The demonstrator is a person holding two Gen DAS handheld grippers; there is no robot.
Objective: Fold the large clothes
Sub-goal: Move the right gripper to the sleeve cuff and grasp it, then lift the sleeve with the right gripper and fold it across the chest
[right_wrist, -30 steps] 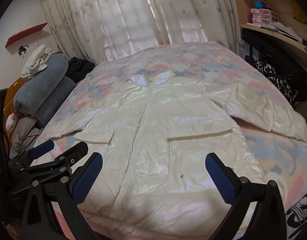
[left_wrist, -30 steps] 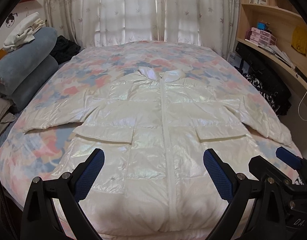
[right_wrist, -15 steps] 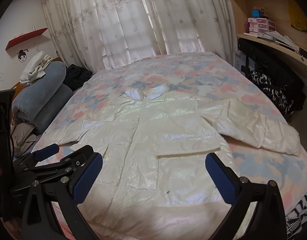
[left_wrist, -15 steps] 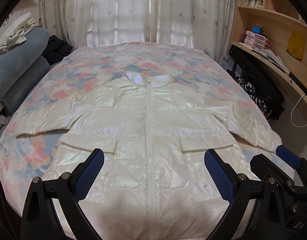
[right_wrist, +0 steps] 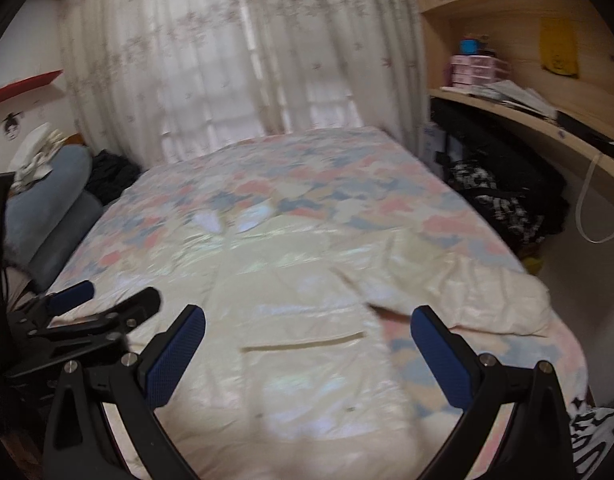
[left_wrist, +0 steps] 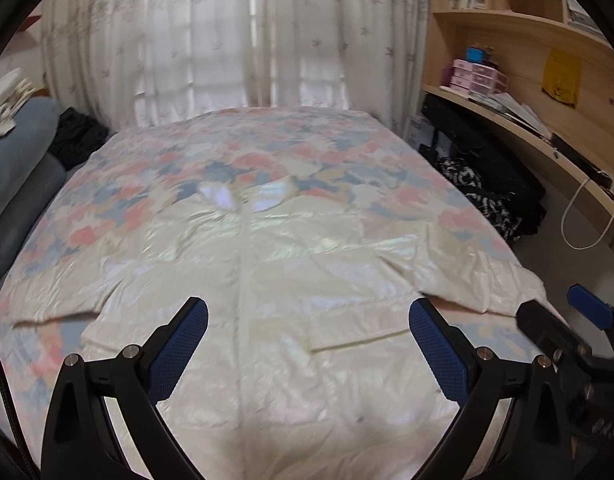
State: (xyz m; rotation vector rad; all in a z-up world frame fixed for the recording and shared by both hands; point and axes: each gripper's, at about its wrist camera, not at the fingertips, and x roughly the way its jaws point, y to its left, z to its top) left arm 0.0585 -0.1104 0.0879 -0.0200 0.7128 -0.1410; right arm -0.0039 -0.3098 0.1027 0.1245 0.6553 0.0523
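Hovering spread wide and empty — left gripper point(left_wrist: 307, 320), right gripper point(right_wrist: 307, 320) — over cream jacket point(left_wrist: 307, 300) lying flat, mid-frame, on floral bed point(left_wrist: 267, 144).

Open air above flat jacket point(left_wrist: 307, 280)

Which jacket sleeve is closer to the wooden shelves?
The sleeve spread toward the bed's right edge, beside the shelves. The other sleeve points toward the grey pillows.

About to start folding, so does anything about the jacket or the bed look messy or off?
Nothing stands out. The shiny cream puffer jacket lies flat and face up on the pastel patchwork bedspread, zipped, sleeves spread. Both grippers, left and right, are open and empty.
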